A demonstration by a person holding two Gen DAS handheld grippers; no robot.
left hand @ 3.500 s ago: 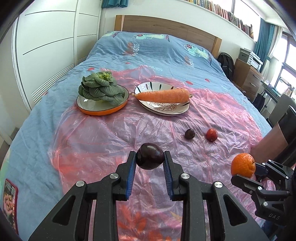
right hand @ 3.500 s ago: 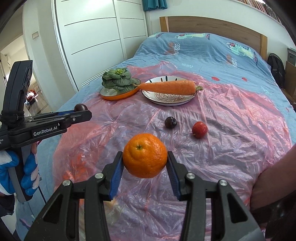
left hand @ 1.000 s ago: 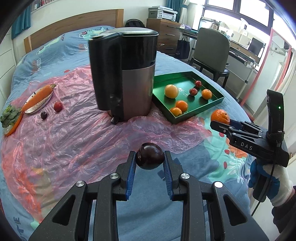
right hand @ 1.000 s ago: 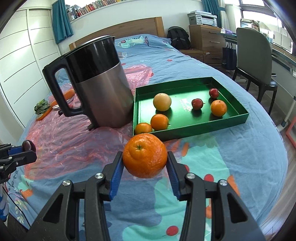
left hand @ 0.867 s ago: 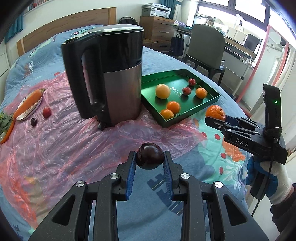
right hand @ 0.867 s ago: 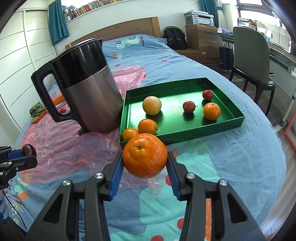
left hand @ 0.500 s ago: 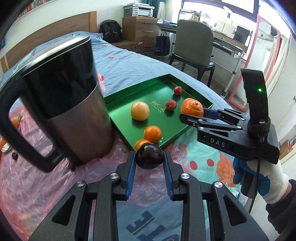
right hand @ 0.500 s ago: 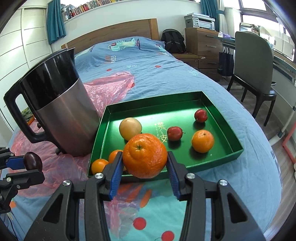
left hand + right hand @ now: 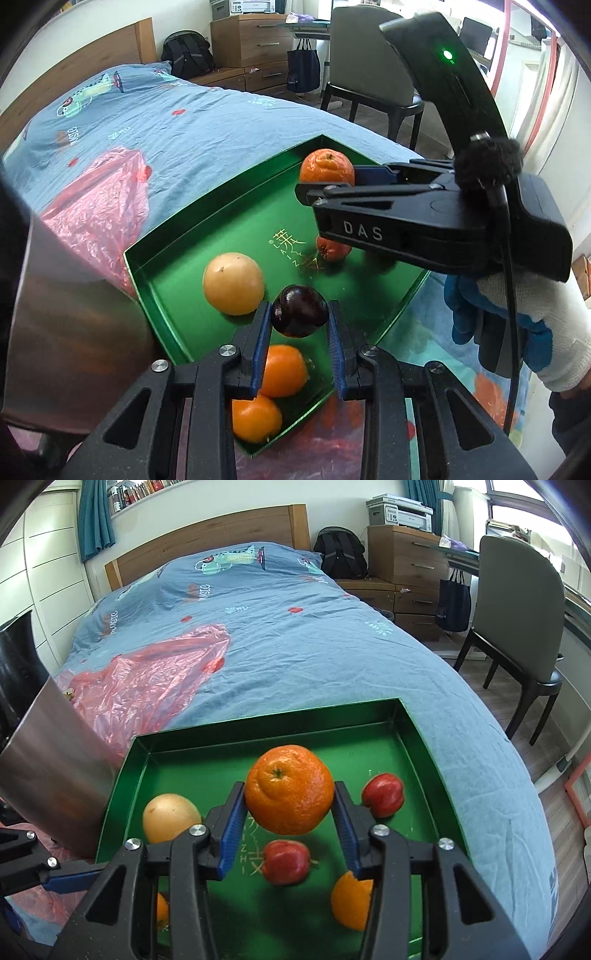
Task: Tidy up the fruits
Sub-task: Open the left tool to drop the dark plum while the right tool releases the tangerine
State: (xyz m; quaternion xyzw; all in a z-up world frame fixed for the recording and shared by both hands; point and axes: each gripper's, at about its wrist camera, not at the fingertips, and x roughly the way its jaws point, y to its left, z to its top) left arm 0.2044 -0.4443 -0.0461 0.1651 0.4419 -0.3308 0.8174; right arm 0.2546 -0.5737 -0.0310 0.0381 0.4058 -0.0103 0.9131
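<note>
Both fruits are now held above the green tray (image 9: 417, 731), so the placing step is in hand. The left gripper (image 9: 298, 325) clamps a dark plum (image 9: 299, 311); the right gripper (image 9: 289, 805) clamps an orange (image 9: 289, 794). Next, each needs lowering onto bare floor between the fruits, then opening.

You're in a home bedroom: a bed (image 9: 280, 635) with a wooden headboard (image 9: 207, 535), a dresser (image 9: 406, 561) holding a printer (image 9: 400, 507), a backpack (image 9: 341, 552), curtains (image 9: 94, 520) and a chair (image 9: 517, 620).
</note>
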